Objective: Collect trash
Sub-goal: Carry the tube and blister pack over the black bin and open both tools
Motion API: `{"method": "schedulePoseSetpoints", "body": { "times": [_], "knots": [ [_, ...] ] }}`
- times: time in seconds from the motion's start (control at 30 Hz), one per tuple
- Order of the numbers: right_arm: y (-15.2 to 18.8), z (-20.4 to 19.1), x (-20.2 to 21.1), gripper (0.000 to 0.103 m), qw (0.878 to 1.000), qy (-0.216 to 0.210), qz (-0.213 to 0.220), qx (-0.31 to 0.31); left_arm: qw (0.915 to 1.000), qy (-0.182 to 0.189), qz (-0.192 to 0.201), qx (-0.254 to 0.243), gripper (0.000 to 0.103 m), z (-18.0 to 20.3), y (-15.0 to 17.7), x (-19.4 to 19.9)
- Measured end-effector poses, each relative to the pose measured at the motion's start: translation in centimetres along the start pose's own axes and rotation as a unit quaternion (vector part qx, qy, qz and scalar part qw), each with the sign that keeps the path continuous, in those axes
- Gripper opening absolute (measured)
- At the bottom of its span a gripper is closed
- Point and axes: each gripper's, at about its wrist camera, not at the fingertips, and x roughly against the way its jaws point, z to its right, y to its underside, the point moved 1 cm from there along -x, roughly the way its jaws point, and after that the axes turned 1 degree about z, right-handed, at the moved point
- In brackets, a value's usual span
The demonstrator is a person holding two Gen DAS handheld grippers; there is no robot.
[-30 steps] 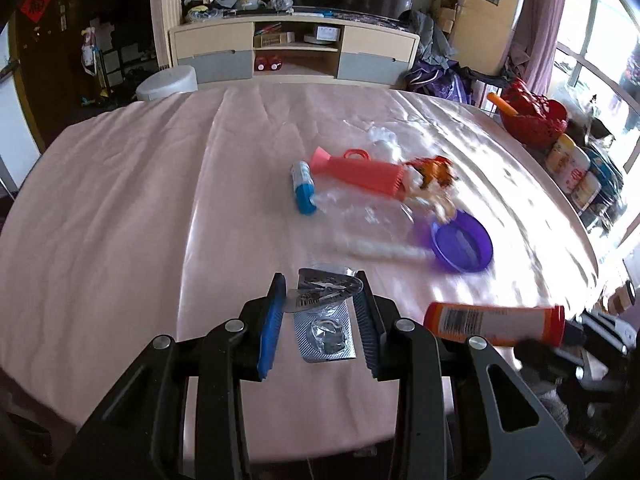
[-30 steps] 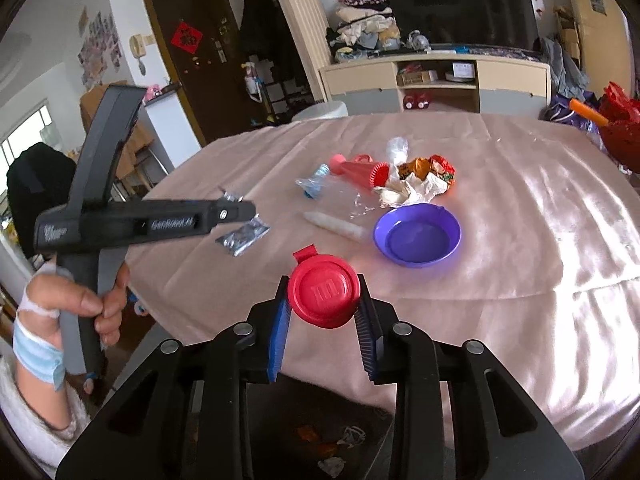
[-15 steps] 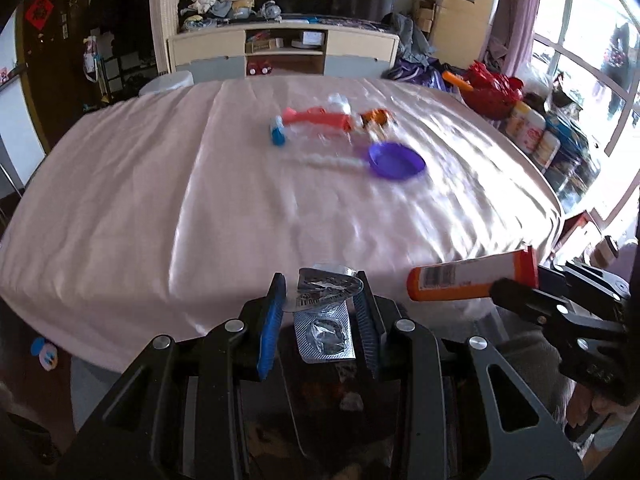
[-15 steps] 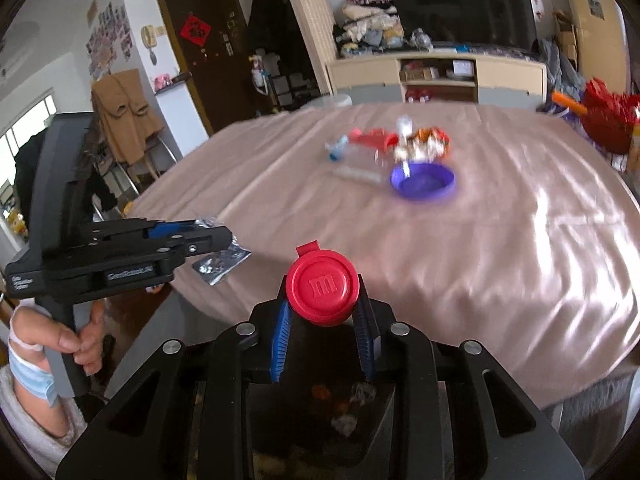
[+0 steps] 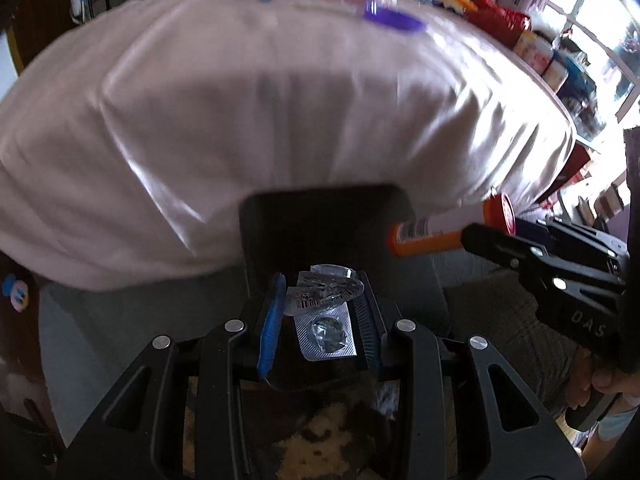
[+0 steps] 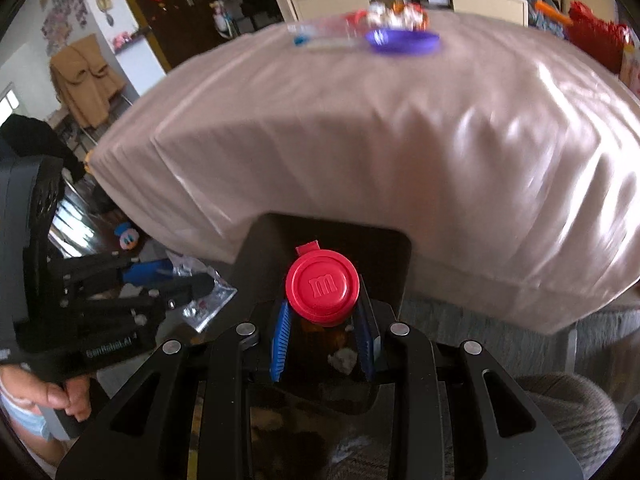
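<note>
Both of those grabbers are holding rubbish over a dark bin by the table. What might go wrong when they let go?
1. The foil blister packs in the left gripper are light and loosely stacked; they may flutter past the bin rim.
2. The orange tube with its red cap lies sideways in the right gripper, so it might strike the rim and bounce off.
3. Both grippers crowd the same opening and might bump.
</note>
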Motion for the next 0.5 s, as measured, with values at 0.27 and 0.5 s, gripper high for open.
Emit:
{"method": "schedulePoseSetpoints", "body": {
  "times": [0.27, 0.5],
  "knots": [
    [1.1, 0.7, -2.5, 0.030, 0.999, 0.002, -0.025, -0.022, 0.9988, 0.015, -0.046, -0.005, 0.033, -0.1, 1.8, -3.4],
    [1.0, 1.0, -2.8, 0.034, 0.999, 0.009, -0.033, -0.032, 0.9986, 0.010, -0.053, -0.002, 0.048, -0.5, 1.8, -3.7]
  ]
}}
